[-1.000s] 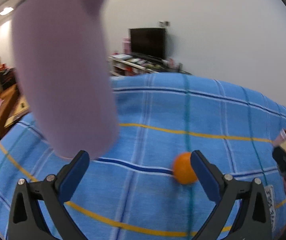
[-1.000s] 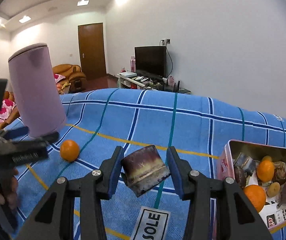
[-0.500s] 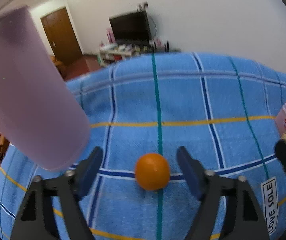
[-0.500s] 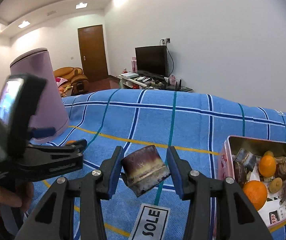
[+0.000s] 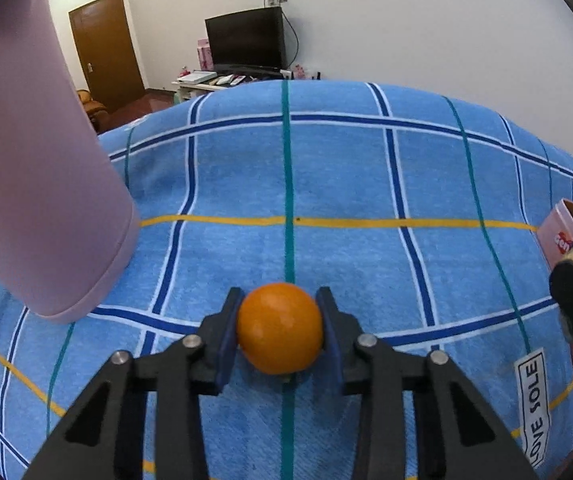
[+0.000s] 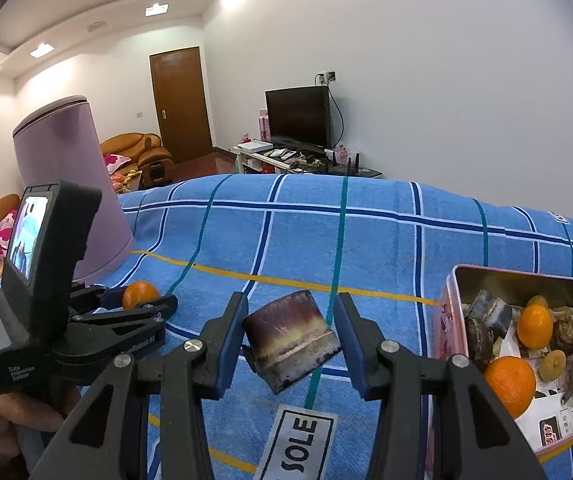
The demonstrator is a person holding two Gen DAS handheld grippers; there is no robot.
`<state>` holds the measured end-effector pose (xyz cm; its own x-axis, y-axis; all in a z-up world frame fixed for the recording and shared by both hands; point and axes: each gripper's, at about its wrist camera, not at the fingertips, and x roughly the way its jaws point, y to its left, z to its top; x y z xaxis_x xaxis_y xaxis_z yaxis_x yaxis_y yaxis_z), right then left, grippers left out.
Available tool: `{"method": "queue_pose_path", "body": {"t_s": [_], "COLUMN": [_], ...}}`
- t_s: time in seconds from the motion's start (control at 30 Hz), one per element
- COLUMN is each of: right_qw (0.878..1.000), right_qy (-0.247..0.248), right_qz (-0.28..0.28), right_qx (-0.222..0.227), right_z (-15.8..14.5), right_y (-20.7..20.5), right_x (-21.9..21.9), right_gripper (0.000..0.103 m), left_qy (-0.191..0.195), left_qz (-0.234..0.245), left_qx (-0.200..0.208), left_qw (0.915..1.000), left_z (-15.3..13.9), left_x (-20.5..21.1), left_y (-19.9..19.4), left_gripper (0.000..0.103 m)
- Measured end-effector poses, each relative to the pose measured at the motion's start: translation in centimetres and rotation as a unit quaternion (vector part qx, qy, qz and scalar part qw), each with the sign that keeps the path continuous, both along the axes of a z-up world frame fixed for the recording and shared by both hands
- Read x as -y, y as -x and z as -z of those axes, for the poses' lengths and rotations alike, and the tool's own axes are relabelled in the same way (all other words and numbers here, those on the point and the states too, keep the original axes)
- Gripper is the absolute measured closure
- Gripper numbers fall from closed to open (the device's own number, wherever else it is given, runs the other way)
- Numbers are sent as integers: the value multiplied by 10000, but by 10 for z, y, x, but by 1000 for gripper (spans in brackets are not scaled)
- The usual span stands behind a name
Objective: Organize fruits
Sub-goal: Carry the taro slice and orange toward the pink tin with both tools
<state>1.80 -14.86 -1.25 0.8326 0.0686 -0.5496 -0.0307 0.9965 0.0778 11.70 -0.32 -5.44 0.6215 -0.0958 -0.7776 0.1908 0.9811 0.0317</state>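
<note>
Contact is the news in the left wrist view: the left gripper [image 5: 279,330], which a second ago stood wide open with the orange [image 5: 279,328] lying loose on the blue checked cloth [image 5: 346,184] off by its right finger, has swung over the fruit and shut on it, both blue fingers [image 5: 228,332] now pressed to its sides. The orange sits low against the cloth, so I judge it gripped but not yet lifted (the carry to the tin comes next). The tall lilac canister [image 5: 38,184] stands just to the left, and only a corner of the pink tin [image 5: 554,236] peeps in at the right edge. The right wrist view gives what that one cannot: the tin [image 6: 452,308] stands open at the right, holding two oranges, a purple fruit and some dark wrapped pieces, well apart from the gripped orange [image 6: 139,294], which shows here small at the left beyond the left gripper [image 6: 142,300] and the person's hand [image 6: 10,408]. The right gripper [image 6: 291,338] has not stirred, its fingers [image 6: 230,340] clamped on a short dark purple-and-cream chunk [image 6: 290,338] held clear above the cloth [image 6: 366,248].
</note>
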Motion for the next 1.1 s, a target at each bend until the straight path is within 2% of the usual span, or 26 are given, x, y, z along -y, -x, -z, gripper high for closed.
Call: {"method": "queue_pose_path", "body": {"t_s": [0.2,0.47,0.7,1.1], "right_qw": [9998,9987,9985,9978], "right_qy": [135,312,306,377], "right_qz": [34,14,31,34], "right_qx": [154,394,462,542], "right_z": [-1,-3,-4,-4], "right_y": [4,14,15,25], "right_x": [-6,-11,-10,-11], "right_gripper": [56,56,56,56], "left_qy": [229,10,-115,-35], "left_qz": [46,-142,-312,-331], "left_qx": [138,871,1256,1429], "left_qw": [9996,9961,9915,9892], "left_z": [-5,-20,-32,-34], "left_x": [-3,-3,-4,-1], "left_y": [4,30,41,58], "left_gripper": [65,65,65,65]}}
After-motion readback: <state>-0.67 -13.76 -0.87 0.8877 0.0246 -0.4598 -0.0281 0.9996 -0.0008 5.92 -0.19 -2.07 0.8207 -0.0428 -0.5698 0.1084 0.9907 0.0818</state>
